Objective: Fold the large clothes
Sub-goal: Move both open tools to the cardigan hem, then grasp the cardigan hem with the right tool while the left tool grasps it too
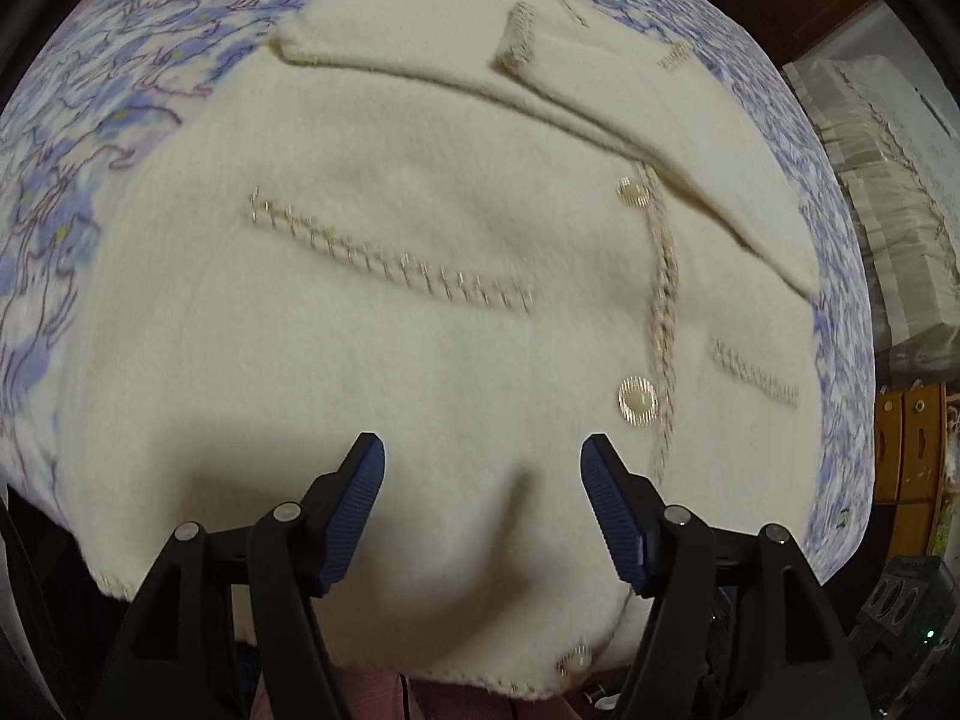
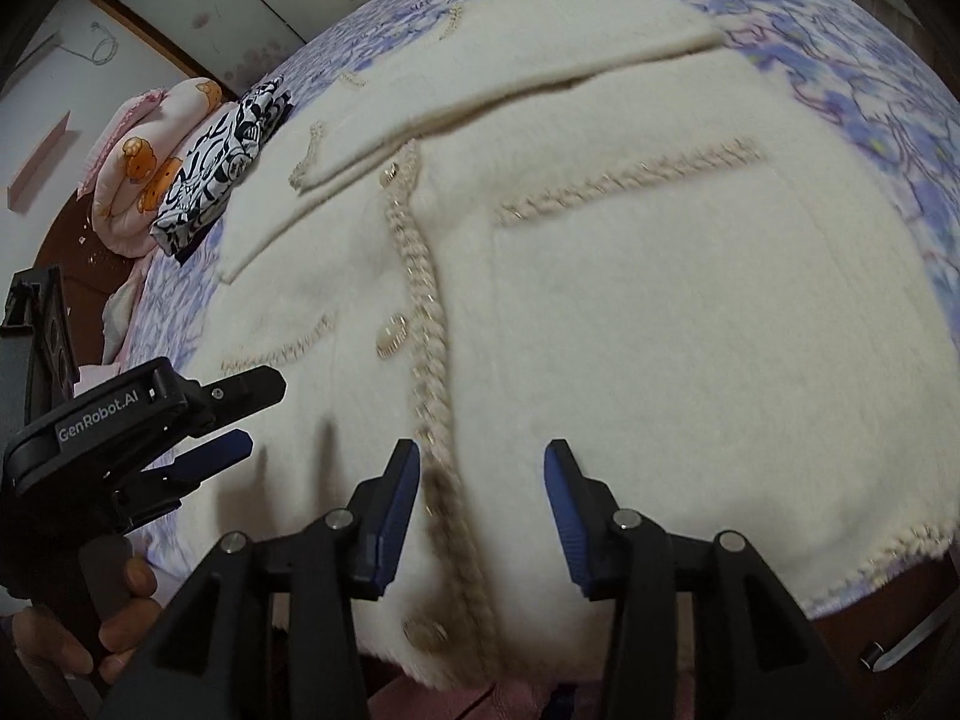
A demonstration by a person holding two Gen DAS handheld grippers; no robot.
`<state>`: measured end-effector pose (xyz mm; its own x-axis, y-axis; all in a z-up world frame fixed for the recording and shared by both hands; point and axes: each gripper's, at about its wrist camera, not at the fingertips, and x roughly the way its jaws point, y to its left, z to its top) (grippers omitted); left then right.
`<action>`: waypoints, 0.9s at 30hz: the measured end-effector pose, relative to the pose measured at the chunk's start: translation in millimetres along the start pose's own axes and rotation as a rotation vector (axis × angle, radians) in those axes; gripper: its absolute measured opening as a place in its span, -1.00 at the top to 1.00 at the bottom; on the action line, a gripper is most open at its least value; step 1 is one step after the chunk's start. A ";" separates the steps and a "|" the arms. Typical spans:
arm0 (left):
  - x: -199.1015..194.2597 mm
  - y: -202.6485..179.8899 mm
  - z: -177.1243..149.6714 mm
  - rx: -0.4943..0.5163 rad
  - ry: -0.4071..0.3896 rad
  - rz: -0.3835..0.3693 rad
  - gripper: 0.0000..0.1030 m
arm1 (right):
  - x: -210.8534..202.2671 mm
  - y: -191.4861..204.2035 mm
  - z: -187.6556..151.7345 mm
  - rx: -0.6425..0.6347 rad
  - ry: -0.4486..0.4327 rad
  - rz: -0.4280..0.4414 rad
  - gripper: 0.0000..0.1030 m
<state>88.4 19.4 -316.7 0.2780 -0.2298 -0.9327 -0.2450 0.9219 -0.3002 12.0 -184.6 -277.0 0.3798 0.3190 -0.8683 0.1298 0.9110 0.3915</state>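
A cream woolly jacket [image 1: 420, 210] [image 2: 660, 300] lies front up on a blue floral bedspread [image 1: 120, 90] [image 2: 840, 60]. It has a braided front edge [image 2: 432, 348], round buttons [image 1: 637, 401] and trimmed pockets. Both sleeves [image 1: 600, 102] [image 2: 510, 90] are folded across the upper part. My left gripper [image 1: 482, 450] [image 2: 249, 417] is open over the lower front, left of the button row, with no fabric pinched. My right gripper [image 2: 483, 456] is open above the braid near the hem, nothing pinched. A hand [image 2: 120, 612] holds the left gripper's handle.
A rolled pink quilt [image 2: 156, 168] and a black-and-white cloth [image 2: 222, 168] sit at the far end of the bed. Pale stacked bedding [image 1: 888, 210] and wooden furniture [image 1: 906, 438] stand beyond the bed's right edge. The hem hangs near the bed's front edge.
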 end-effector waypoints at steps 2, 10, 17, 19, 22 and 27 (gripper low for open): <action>-2.2 -1.6 -16.0 0.004 0.005 0.001 -0.30 | -8.3 -9.0 -9.0 0.002 -0.007 0.005 -0.07; -15.2 11.5 -65.2 0.027 0.031 0.086 -0.64 | -40.5 -52.4 -42.9 0.072 -0.010 -0.040 -0.31; -31.3 57.0 -83.4 0.005 0.079 0.162 -0.65 | -59.1 -105.2 -56.2 0.238 -0.029 -0.150 -0.39; -35.9 72.5 -86.2 0.001 0.079 0.189 -0.65 | -63.8 -116.6 -56.9 0.234 -0.043 -0.186 -0.39; -42.1 100.0 -88.3 -0.022 0.081 0.221 -0.65 | -70.9 -134.5 -55.3 0.211 -0.069 -0.240 -0.39; -48.0 138.8 -84.4 -0.031 0.072 0.280 -0.65 | -74.9 -163.4 -45.3 0.181 -0.081 -0.275 -0.39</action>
<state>-37.3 132.1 -330.4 0.1290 0.0097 -0.9916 -0.3318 0.9428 -0.0340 -79.1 -345.5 -289.8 0.3780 0.0393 -0.9250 0.3955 0.8965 0.1997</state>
